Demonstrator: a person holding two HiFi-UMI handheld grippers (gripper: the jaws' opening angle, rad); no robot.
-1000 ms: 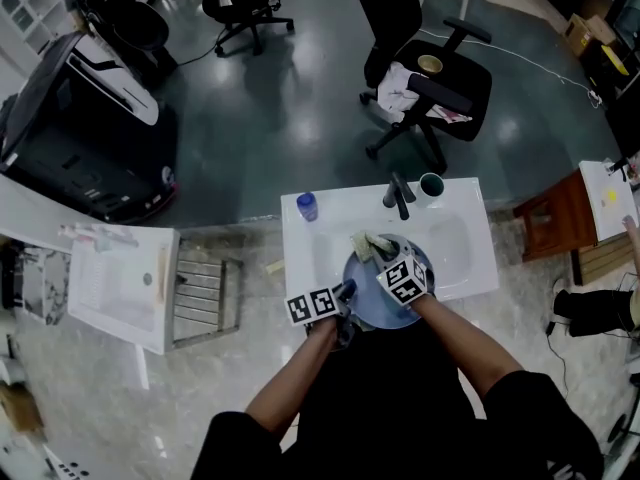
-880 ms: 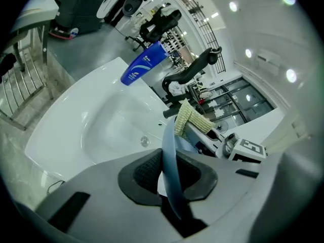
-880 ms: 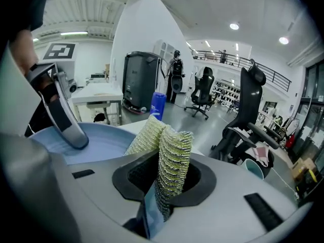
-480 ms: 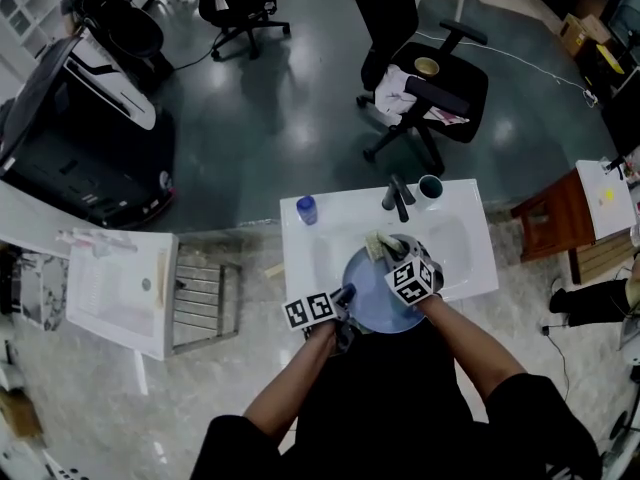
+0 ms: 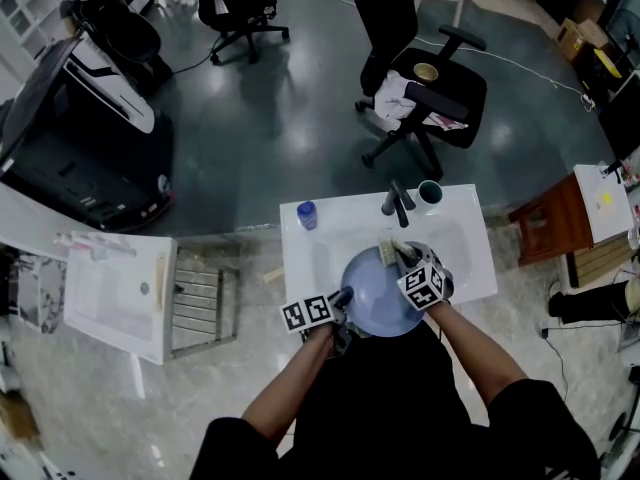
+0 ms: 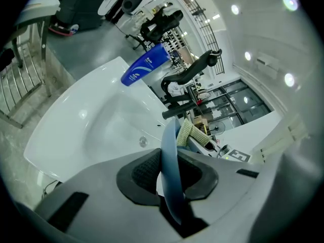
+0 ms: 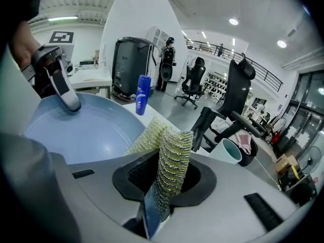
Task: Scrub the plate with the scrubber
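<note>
A round blue plate (image 5: 375, 296) is held tilted over the white sink (image 5: 318, 243). My left gripper (image 5: 343, 299) is shut on its left rim. In the left gripper view the plate (image 6: 169, 140) stands edge-on between the pads of my left gripper (image 6: 170, 175), whose jaws have just been opening a little. My right gripper (image 5: 408, 262) is at the plate's far right rim, shut on a yellow-green mesh scrubber (image 7: 173, 153). The scrubber lies against the plate (image 7: 86, 130). A thin blue edge shows low in the right gripper's (image 7: 169, 178) gap beside the scrubber.
A black faucet (image 5: 397, 200) and a teal cup (image 5: 431, 190) stand at the sink's back edge, a blue bottle (image 5: 307, 213) at its back left corner. A metal rack (image 5: 200, 298) and a white table (image 5: 115, 283) are at the left. An office chair (image 5: 430, 88) stands beyond.
My right gripper has slid the scrubber rightward along the plate's far rim. The left gripper has kept its place on the left rim.
</note>
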